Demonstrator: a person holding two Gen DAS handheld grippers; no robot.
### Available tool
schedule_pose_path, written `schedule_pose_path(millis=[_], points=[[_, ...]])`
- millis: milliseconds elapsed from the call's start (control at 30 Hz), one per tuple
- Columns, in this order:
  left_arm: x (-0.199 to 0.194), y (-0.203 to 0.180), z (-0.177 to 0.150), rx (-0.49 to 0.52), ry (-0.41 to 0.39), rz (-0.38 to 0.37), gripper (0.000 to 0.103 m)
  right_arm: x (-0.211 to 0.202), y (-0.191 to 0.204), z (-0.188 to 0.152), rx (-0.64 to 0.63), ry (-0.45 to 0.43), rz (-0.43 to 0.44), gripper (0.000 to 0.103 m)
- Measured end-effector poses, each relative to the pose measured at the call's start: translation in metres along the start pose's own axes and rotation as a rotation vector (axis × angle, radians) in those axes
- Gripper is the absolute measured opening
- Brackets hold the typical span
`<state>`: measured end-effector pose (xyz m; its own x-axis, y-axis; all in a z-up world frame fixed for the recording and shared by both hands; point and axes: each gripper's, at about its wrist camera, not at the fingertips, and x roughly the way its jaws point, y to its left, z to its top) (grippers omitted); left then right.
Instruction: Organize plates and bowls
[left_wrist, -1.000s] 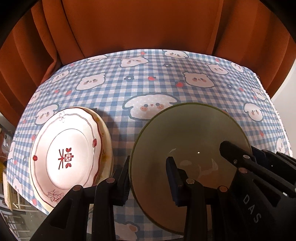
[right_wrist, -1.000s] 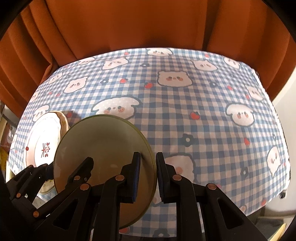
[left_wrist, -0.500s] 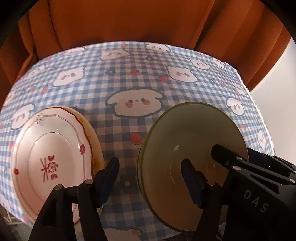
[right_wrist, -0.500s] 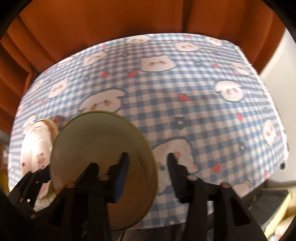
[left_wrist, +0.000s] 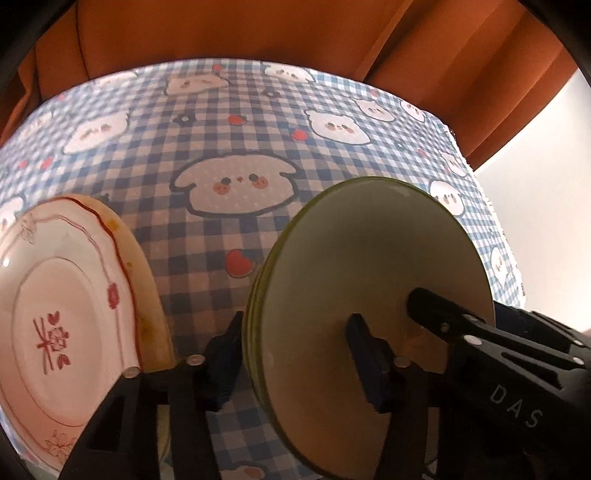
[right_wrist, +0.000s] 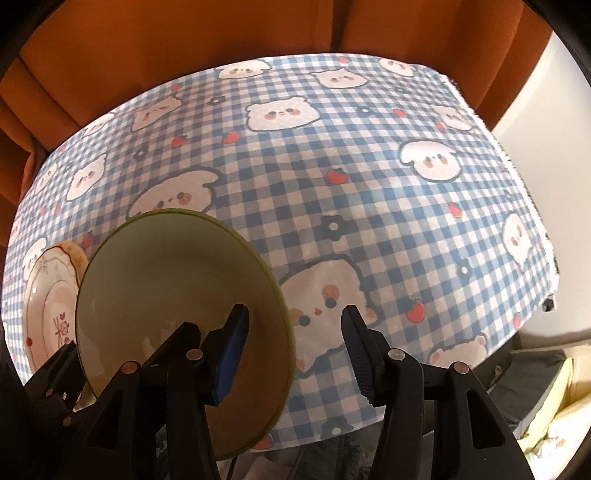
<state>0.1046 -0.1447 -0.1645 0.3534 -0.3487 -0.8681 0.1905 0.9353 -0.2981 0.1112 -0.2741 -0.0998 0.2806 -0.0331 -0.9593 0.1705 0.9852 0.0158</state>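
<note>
**One green bowl, one plate stack, two grippers at the bowl's rim**

One green bowl (left_wrist: 354, 280) sits on the blue-checked tablecloth (left_wrist: 229, 147), near the cloth's front edge. Its rim looks doubled at the left side in the left wrist view; whether a second bowl is nested under it cannot be told.

Left of the bowl, just beside it, lies a white plate with red flower marks (left_wrist: 55, 295). A yellowish rim (left_wrist: 147, 295) shows under that plate's right edge, so two plates seem stacked there.

Two grippers work at the bowl. The left gripper (left_wrist: 295, 350) straddles the bowl's left rim, one finger outside and one inside. Its jaws have just been closing, yet a gap shows between the inner pad and the wall, so they stand spread around the rim.

The right gripper (right_wrist: 291, 350) straddles the bowl's right rim in the same way. Its jaws have opened within the last second and stand spread, the outer pad well clear of the bowl.

Behind the bowl, past the cloth's far edge, hangs one orange curtain (right_wrist: 184, 48).
</note>
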Motion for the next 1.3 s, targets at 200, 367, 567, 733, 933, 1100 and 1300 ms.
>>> schedule_pose_path(millis=[200, 367, 567, 733, 933, 1100, 1300], points=[[0.000, -0.005, 0.001, -0.023, -0.004, 0.048, 0.050, 0.010, -0.004, 0.005, -0.010, 0.001, 0.120, 0.056], [0.002, -0.014, 0.002, -0.016, -0.003, 0.123, 0.053, 0.026, -0.017, 0.006, 0.038, 0.054, 0.254, 0.055], [0.003, -0.018, 0.001, -0.040, 0.002, 0.190, 0.054, 0.039, -0.025, 0.008, 0.056, 0.087, 0.386, 0.055], [0.001, -0.020, 0.000, -0.064, -0.005, 0.226, 0.054, 0.049, -0.030, 0.008, 0.088, 0.147, 0.497, 0.047], [-0.002, -0.025, -0.003, -0.085, -0.028, 0.262, 0.047, 0.050, -0.028, 0.010, 0.063, 0.162, 0.544, 0.040], [-0.004, -0.035, -0.006, -0.075, -0.055, 0.294, 0.043, 0.043, -0.023, 0.012, -0.006, 0.147, 0.491, 0.040], [-0.008, -0.037, -0.010, -0.110, -0.069, 0.276, 0.043, 0.039, -0.026, 0.013, -0.029, 0.144, 0.475, 0.040]])
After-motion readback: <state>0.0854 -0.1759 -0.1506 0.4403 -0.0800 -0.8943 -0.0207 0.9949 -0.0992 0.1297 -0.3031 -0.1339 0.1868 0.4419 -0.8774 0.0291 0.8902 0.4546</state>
